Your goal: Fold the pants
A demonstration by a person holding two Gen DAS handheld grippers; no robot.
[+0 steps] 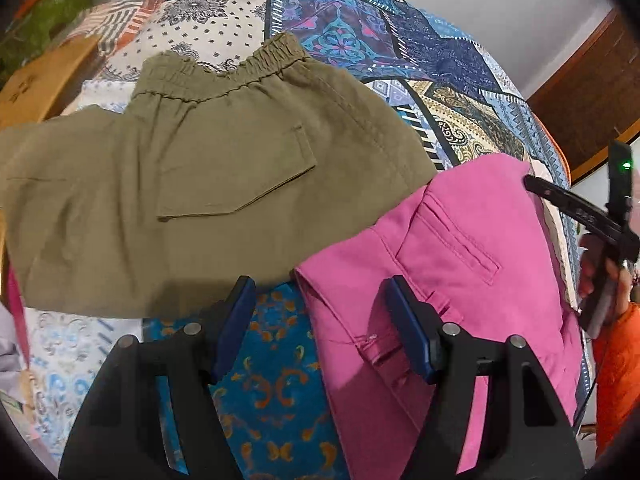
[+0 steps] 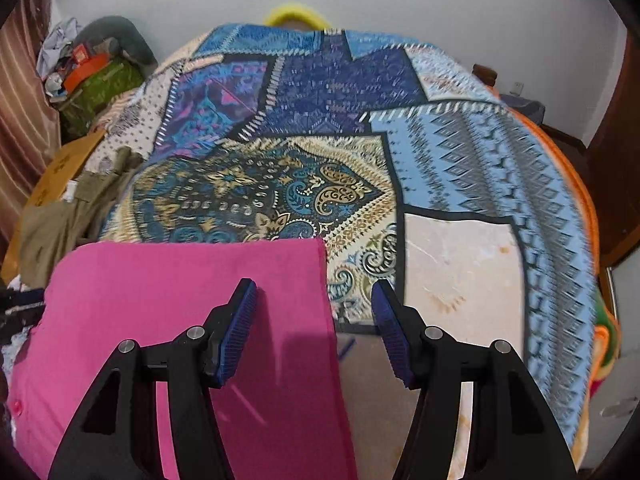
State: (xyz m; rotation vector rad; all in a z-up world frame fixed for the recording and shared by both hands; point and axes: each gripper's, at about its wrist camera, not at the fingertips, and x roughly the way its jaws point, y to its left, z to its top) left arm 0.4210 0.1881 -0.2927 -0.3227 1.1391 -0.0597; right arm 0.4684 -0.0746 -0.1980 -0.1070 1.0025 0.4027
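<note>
Left wrist view: left gripper (image 1: 320, 304) spread and empty above the gap between olive pants (image 1: 208, 184) and pink pants (image 1: 472, 264), both folded flat on the patchwork bedspread (image 1: 360, 40). Right gripper (image 2: 314, 308) likewise released, holding nothing — straddling the pink fold's right edge. Risk from here, likely: a pad snagging that edge and dragging the fold open, or catching only the top layer — untidy stack
</note>
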